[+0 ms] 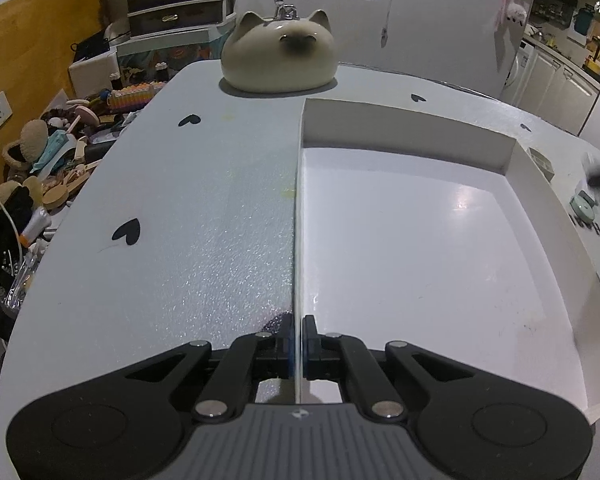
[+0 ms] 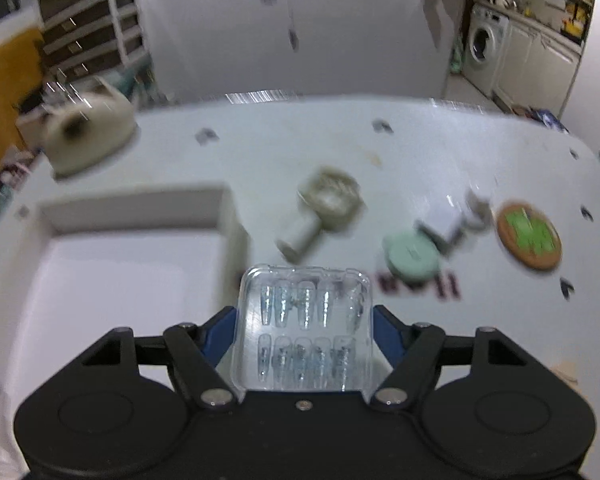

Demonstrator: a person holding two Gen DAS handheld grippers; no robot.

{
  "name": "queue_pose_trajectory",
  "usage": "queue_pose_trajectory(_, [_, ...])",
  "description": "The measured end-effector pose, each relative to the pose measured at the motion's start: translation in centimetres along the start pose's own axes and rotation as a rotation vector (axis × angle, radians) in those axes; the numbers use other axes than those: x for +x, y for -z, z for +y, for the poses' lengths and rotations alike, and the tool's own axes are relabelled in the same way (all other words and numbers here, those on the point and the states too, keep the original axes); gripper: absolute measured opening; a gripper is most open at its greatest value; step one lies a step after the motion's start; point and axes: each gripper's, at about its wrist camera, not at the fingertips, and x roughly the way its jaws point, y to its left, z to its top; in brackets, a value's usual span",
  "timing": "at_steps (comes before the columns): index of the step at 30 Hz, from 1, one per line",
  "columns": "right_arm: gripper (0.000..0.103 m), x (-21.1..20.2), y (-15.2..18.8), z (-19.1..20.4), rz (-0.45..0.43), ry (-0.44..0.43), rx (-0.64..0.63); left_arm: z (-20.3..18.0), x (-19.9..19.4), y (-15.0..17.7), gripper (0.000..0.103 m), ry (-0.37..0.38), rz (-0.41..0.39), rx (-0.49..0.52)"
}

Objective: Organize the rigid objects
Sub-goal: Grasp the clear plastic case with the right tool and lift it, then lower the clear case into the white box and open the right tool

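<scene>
The left gripper points steeply down at the table, its jaws pinched tight on the thin left wall of the white box — one pad outside, one inside. The box lies flat, its floor bare, and a cat-shaped ceramic piece sits beyond its far corner.

The right gripper also tilts downward, raised above the table near the box's right wall. Its jaws stand partly apart, clamped on the sides of a clear plastic case of false nails — held off the surface. Farther out lie a small mirror, a green round tin and a round badge, all blurred.
</scene>
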Motion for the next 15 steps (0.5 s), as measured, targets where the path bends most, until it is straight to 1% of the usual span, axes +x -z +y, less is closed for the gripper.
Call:
queue_pose_trajectory(3, [0.074, -0.4, -2.0, 2.5, -0.035, -0.088, -0.024, -0.1, 0.0, 0.1, 0.002, -0.002, -0.004, 0.011])
queue_pose_trajectory(6, [0.074, 1.0, -3.5, 5.7, -0.017, -0.142, -0.081, -0.3, 0.1, 0.1, 0.003, -0.007, -0.002, 0.027])
queue_pose_trajectory(9, [0.074, 3.0, -4.3, 8.7, 0.03, -0.192, -0.111, -0.3, 0.3, 0.1, 0.003, -0.006, 0.007, 0.031])
queue_pose_trajectory(12, [0.074, 5.5, -4.3, 11.5, 0.099, -0.213, -0.106, -0.1, 0.7, 0.3, 0.004, 0.008, 0.031, 0.02])
queue_pose_trajectory(15, [0.074, 7.7, -4.1, 13.6, 0.156, -0.231, -0.084, 0.2, 0.9, 0.5, 0.004, 0.021, 0.037, 0.003])
